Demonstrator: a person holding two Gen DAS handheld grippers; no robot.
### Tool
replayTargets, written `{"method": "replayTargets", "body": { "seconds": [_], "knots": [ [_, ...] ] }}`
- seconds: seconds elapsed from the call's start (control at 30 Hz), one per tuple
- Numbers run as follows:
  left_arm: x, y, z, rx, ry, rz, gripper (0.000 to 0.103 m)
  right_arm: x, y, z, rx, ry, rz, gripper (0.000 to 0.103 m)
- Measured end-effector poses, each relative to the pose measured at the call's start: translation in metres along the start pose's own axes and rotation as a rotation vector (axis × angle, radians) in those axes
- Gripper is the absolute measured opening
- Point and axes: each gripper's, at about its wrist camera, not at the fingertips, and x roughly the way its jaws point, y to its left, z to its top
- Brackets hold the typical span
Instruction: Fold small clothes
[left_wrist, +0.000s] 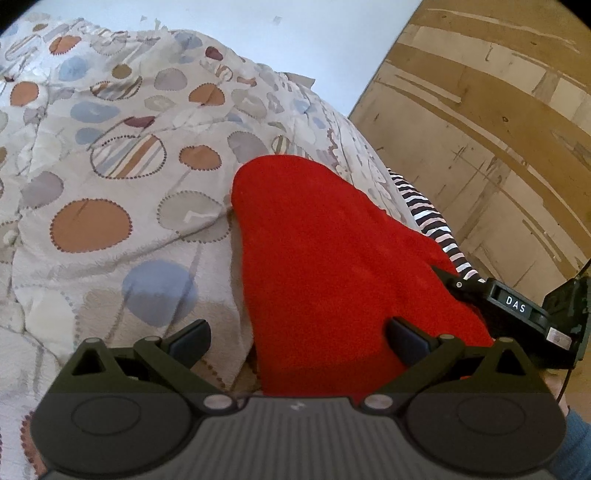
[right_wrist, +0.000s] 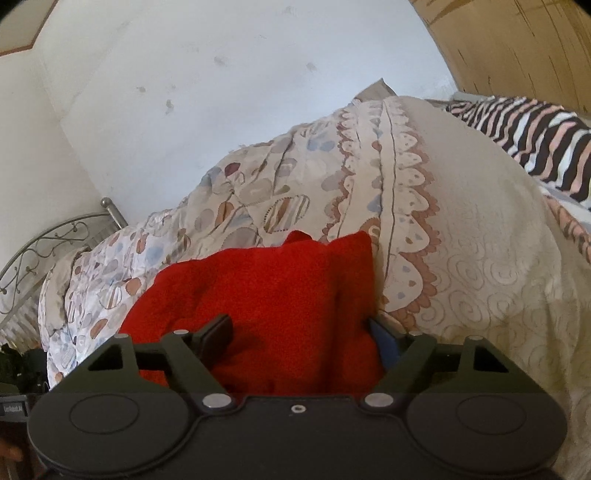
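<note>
Both grippers stand wide open over the red cloth (left_wrist: 332, 258), which lies on the patterned bedspread (left_wrist: 110, 166). The left gripper (left_wrist: 299, 341) holds nothing — its right finger rests on the cloth. The right gripper (right_wrist: 301, 338) straddles the bunched fabric without clamping it.

Black hand-held gripper (left_wrist: 299, 341), silver screws

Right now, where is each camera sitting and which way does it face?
Left wrist: sits on the left gripper, open, looking along it over the red cloth on the patterned bedspread; the right gripper shows at its edge.
Right wrist: sits on the right gripper, open around the red cloth, facing the white wall.
Shared: cloth, bedspread, striped garment.
</note>
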Motion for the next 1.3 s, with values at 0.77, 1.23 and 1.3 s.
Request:
{"method": "replayTargets", "body": {
  "seconds": [0.77, 1.23, 1.3],
  "knots": [
    [-0.012, -0.028, 0.012, 0.000, 0.075, -0.009, 0.060, -0.031, 0.047, 0.009, -0.036, -0.080, -0.026, 0.032],
    [-0.073, -0.036, 0.038, 0.029, -0.015, 0.035, 0.055, -0.033, 0.107, 0.029, -0.045, -0.101, 0.084, 0.027],
    [-0.083, -0.029, 0.047, 0.040, -0.033, 0.067, 0.055, -0.020, 0.119, 0.030, -0.036, -0.099, 0.109, 0.027]
  ]
}}
